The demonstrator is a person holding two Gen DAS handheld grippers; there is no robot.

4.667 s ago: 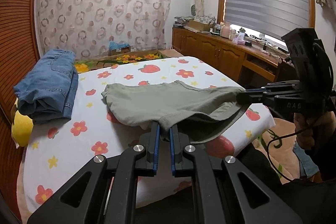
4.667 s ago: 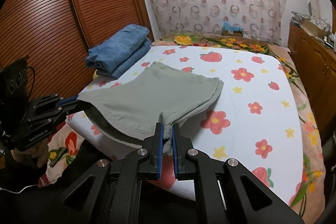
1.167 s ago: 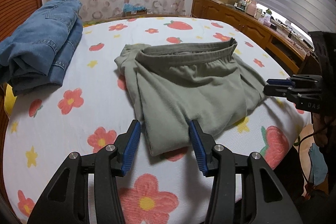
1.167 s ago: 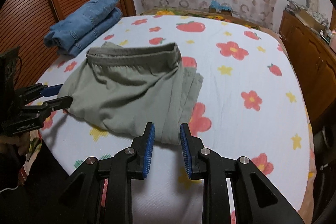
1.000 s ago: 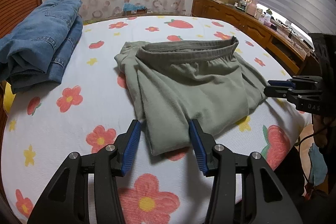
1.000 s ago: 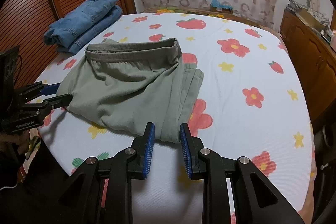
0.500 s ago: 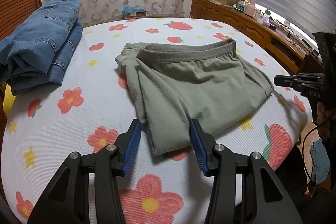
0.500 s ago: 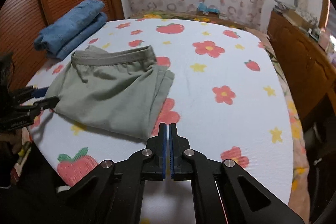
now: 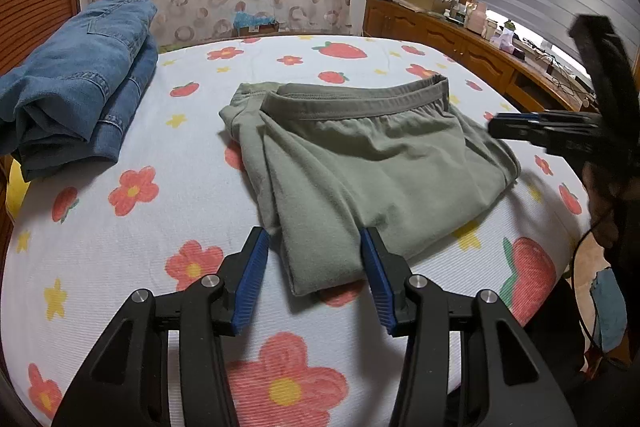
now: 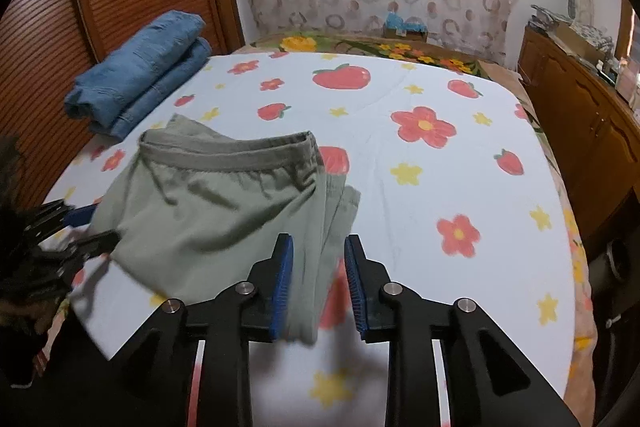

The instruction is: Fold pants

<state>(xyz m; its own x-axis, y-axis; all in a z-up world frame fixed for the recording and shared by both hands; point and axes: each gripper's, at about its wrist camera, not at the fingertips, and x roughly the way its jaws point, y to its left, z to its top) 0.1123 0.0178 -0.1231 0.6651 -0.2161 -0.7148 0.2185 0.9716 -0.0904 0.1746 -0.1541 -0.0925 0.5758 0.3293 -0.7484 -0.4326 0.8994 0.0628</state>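
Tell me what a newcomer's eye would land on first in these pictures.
First, the folded olive-green pants in the middle of the bed, waistband toward the far side, with the open left gripper astride their near edge. Next, the bright bedsheet printed with red flowers and strawberries. Then the folded blue jeans stacked at the far left, by the slatted wooden door.

Blurred: right gripper (image 9: 516,126) seen from the left wrist, with the hand (image 9: 608,195) holding it. Pants (image 10: 224,211), near corner smeared. Small items on the far sideboard (image 9: 460,27): unidentifiable.
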